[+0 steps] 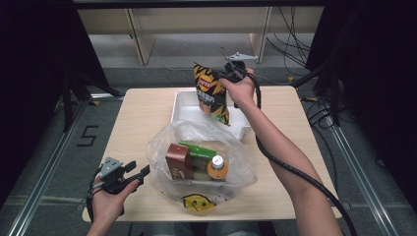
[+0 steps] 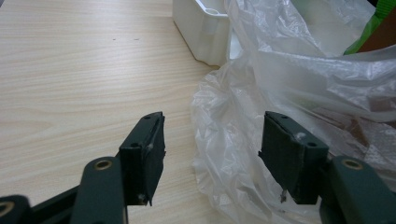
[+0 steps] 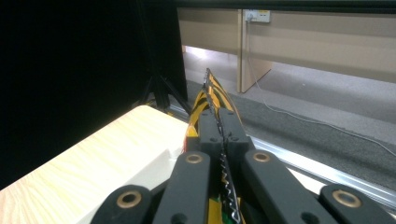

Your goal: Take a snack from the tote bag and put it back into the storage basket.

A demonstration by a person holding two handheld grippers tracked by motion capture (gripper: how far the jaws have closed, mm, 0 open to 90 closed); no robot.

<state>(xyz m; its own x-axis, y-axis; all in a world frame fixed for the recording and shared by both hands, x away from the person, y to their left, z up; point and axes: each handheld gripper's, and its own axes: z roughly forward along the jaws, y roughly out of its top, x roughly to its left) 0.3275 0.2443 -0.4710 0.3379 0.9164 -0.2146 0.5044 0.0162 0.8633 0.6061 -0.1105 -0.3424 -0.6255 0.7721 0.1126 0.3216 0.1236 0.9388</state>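
The right gripper [image 1: 230,73], upper centre of the high view, pinches the serrated top edge of a yellow-and-black snack bag [image 1: 211,94] above the white tray [image 1: 183,109]. The left gripper [image 1: 132,173], lower left, has its jaws spread beside the clear plastic bag [image 1: 162,147] (holding a brown carton [image 1: 177,160] and an orange-capped bottle [image 1: 217,166]).

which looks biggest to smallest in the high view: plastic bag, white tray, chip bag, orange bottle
1. plastic bag, the widest spread.
2. white tray, partly covered, so this is its visible part only.
3. chip bag, held up nearer the camera, which may flatter it.
4. orange bottle, clearly smallest.
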